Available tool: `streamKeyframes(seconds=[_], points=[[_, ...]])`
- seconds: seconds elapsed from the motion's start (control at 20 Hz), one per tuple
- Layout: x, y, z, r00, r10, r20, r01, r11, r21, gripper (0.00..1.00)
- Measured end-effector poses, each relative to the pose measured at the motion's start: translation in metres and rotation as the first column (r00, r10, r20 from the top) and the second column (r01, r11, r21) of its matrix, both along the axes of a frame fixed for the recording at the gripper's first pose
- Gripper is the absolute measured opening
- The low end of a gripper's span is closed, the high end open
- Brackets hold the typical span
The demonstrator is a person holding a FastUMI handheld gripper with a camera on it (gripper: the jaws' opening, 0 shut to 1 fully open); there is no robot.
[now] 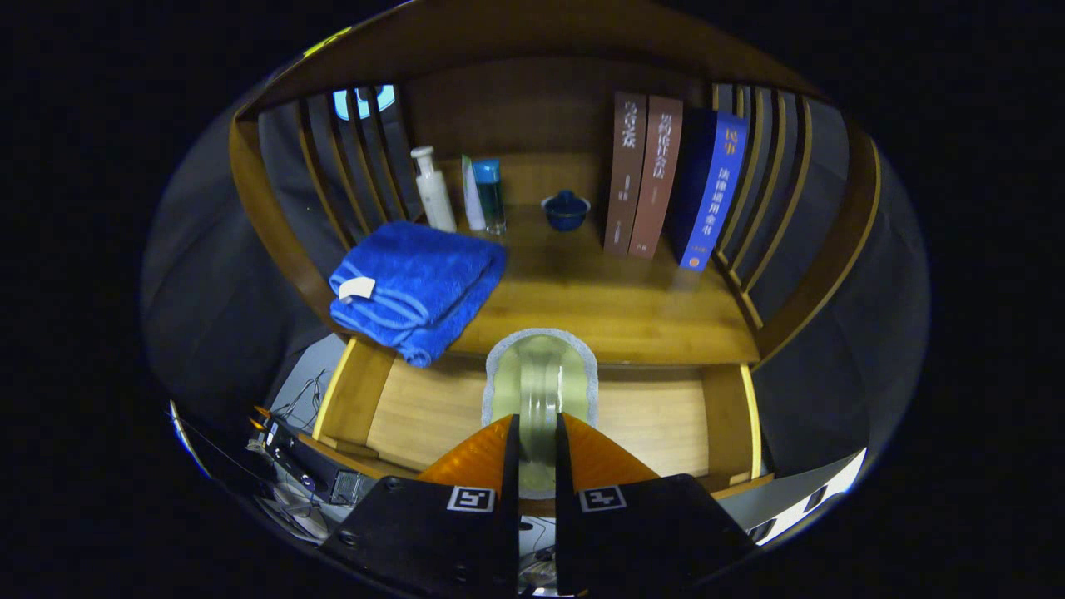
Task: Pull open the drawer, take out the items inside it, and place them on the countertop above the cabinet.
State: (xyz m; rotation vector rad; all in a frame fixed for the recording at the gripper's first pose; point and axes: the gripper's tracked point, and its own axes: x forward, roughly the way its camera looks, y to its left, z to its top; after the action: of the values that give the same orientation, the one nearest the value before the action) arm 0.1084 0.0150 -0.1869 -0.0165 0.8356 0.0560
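At the bottom centre of the frame the gripper has its two fingers close together, clamped on a pale green, see-through roll with a whitish rim, probably a roll of tape; it stands on its edge between the fingers and reaches up over the front edge of the countertop. Below it, in the lower middle, the drawer is pulled open, and its light wooden bottom shows on both sides of the fingers. On the countertop, left of centre, a folded blue towel lies with one corner hanging over the drawer. Behind the towel, in the upper left, a white pump bottle and a teal-capped bottle stand upright. A small dark blue lidded bowl sits in the upper middle. In the upper right three books stand, leaning a little.
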Motion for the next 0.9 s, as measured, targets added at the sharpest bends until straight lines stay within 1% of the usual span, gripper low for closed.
streamKeyframes(seconds=[0.15, 0.3, 0.45, 0.6, 0.9], points=[[0.031, -0.001, -0.004, 1.000, -0.002, -0.007, 0.002, 1.000, 0.003, 0.22], [0.057, -0.008, -0.022, 0.998, -0.019, -0.055, 0.019, 1.000, -0.002, 0.22], [0.086, -0.010, -0.038, 0.997, -0.007, -0.079, 0.006, 1.000, -0.016, 0.22], [0.106, -0.008, -0.048, 0.995, -0.013, -0.100, 0.012, 1.000, -0.011, 0.22], [0.146, -0.010, -0.061, 0.994, -0.036, -0.100, 0.034, 0.999, -0.027, 0.22]])
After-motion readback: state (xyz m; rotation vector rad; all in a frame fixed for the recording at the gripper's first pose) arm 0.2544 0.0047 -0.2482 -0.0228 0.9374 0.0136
